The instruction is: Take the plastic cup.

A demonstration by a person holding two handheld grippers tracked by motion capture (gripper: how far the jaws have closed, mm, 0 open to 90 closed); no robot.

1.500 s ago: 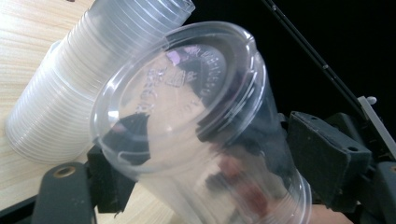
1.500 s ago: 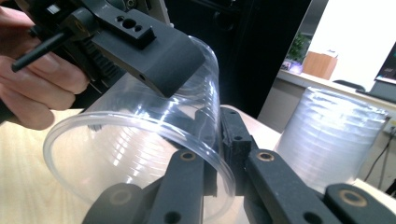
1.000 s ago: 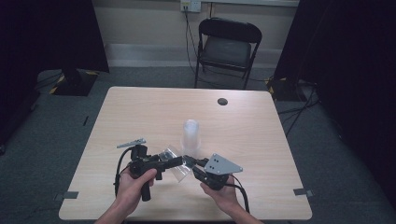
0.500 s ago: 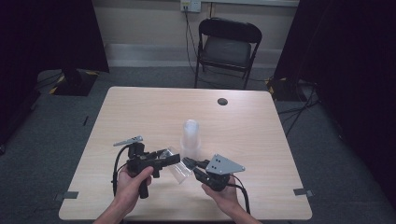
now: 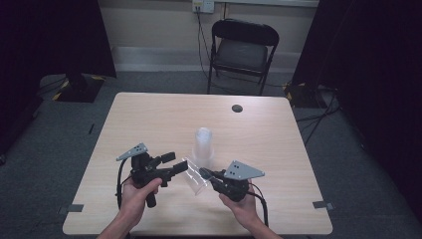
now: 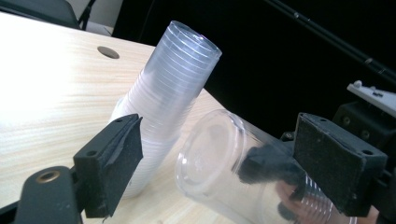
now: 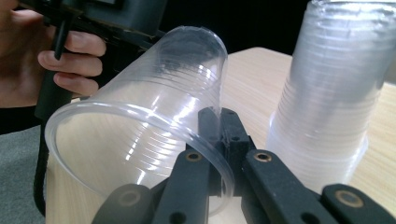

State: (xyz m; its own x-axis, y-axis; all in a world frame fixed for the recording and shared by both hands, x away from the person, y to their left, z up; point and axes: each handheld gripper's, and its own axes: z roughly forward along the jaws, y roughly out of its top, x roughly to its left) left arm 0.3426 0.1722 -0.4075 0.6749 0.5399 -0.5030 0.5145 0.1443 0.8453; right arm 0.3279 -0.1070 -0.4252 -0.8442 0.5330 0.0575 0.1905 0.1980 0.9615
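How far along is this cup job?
Done: one clear cup is off the upside-down stack on the table. In hand: the right tool pinches its rim, holding it sideways; the left tool is open around its base. Left: setting it down and, probably, separating more.

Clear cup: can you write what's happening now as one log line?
right gripper: shut on clear cup wall | left gripper: open, jaws either side of cup | cup stack: upright on table

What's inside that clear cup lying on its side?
Nothing but one of the right gripper's fingers, pinching the loose cup's wall. Its far bottom is blurred.
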